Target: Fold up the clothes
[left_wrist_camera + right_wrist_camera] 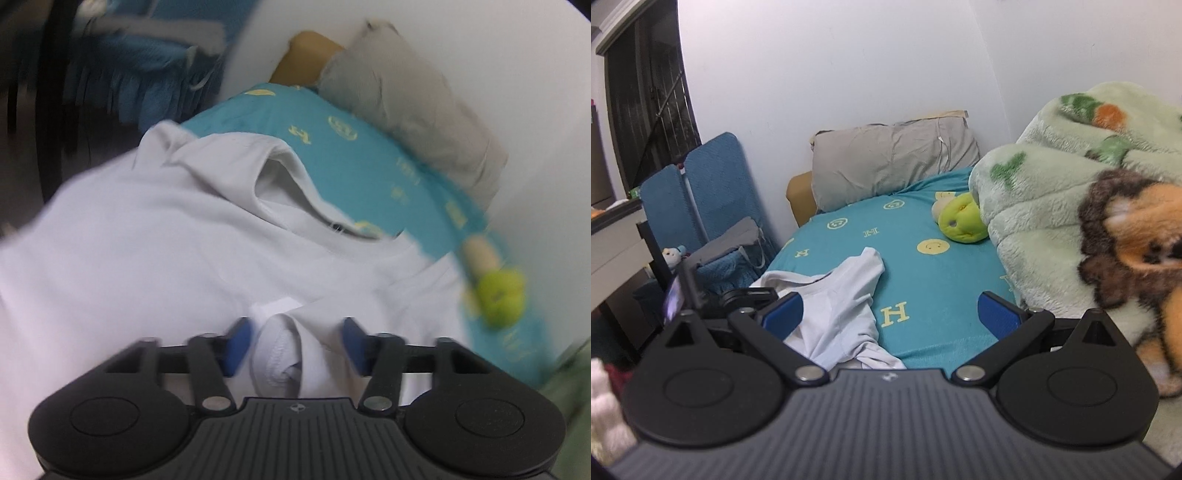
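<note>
A white shirt [846,306] lies rumpled on the left part of the bed [942,280], over the teal sheet. The left gripper [297,345] sits over it with its blue fingers [236,345] spread apart, a bunched fold of cloth between them; the blurred view makes it hard to say whether they touch it. The right gripper [890,314] hovers released, gripping nothing, just beside the shirt. Farther right lie a green plush toy [960,218] and a pale green blanket [1052,192].
</note>
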`<control>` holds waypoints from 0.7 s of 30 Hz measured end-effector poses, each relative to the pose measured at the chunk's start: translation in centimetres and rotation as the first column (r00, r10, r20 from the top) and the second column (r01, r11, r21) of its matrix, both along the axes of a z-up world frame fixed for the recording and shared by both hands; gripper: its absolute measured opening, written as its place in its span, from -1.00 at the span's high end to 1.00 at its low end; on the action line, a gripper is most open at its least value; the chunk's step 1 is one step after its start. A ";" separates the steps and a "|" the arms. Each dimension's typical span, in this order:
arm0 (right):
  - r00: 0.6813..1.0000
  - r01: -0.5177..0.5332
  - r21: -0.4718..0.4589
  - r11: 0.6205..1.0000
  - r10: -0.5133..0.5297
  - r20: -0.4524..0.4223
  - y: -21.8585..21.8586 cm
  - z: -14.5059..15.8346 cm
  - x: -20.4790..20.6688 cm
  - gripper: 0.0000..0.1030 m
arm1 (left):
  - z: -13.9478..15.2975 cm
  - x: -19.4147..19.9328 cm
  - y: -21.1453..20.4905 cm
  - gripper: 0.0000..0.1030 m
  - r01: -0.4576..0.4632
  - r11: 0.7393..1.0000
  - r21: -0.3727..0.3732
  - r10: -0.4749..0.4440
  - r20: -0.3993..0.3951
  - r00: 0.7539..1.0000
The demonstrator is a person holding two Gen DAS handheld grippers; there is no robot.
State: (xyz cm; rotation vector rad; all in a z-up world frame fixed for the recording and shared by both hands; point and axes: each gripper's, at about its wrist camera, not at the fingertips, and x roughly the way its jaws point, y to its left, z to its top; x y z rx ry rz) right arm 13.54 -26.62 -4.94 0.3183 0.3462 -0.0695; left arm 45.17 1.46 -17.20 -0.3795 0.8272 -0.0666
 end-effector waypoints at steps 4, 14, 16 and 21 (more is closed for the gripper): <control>1.000 -0.006 0.006 1.000 0.006 -0.009 0.2 -0.4 0.5 -1.00 | 0.8 0.0 -0.7 0.86 0.078 0.985 0.154 -0.079 -0.001 0.997; 1.000 -0.008 -0.005 1.000 0.007 -0.026 0.7 -0.7 1.1 -1.00 | 4.5 -2.9 -1.2 0.86 0.181 0.940 0.291 -0.193 0.016 0.981; 1.000 -0.009 -0.004 1.000 0.009 -0.028 0.7 -0.7 1.1 -1.00 | 4.7 -3.6 -1.6 0.84 0.204 0.933 0.297 -0.222 0.027 0.975; 0.999 -0.007 0.001 1.000 0.007 -0.031 0.6 -0.8 1.1 -1.00 | 4.9 -4.2 -0.9 0.77 0.234 0.957 0.173 -0.254 0.102 0.962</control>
